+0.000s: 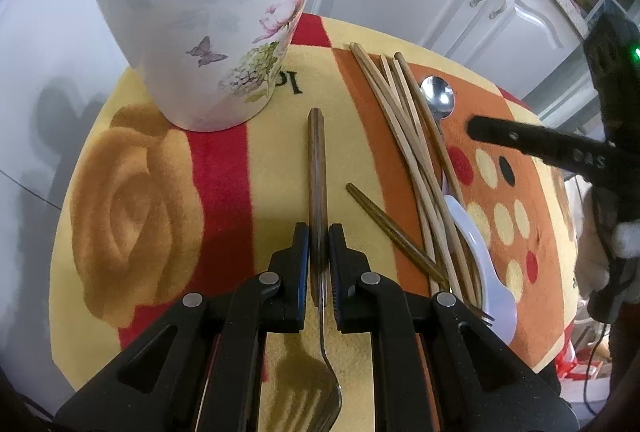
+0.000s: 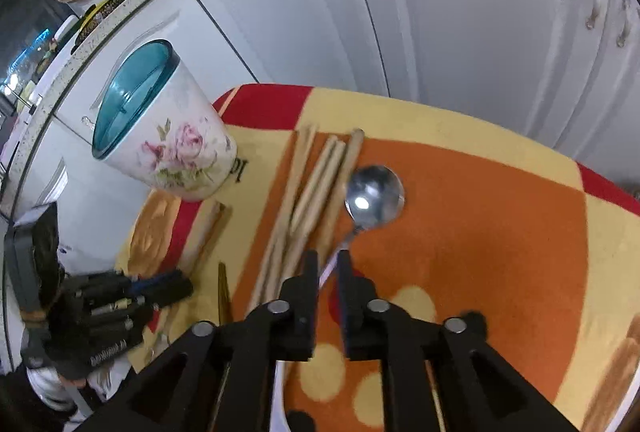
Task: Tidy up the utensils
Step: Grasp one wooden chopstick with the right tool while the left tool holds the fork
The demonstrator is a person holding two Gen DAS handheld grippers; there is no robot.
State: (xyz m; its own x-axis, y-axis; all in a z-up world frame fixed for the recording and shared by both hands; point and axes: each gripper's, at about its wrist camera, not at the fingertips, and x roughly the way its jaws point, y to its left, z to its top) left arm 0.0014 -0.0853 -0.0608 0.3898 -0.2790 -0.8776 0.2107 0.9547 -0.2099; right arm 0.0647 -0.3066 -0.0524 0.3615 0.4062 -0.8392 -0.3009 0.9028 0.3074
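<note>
My left gripper (image 1: 319,232) is shut on the wooden handle of a fork (image 1: 317,167), whose metal tines point back under the gripper. The floral utensil holder (image 1: 208,31) with a teal rim stands just ahead to the left; it also shows in the right wrist view (image 2: 168,135). Several wooden chopsticks (image 1: 404,135) lie to the right with a metal spoon (image 1: 438,97) and a white plastic spoon (image 1: 480,256). My right gripper (image 2: 329,260) is shut on the metal spoon's (image 2: 374,197) thin handle, beside the chopsticks (image 2: 312,191).
A small table is covered by a patterned yellow, red and orange cloth (image 1: 280,135). White cabinet doors (image 2: 440,11) stand close behind it. A loose dark chopstick (image 1: 394,232) lies between the fork and the pile.
</note>
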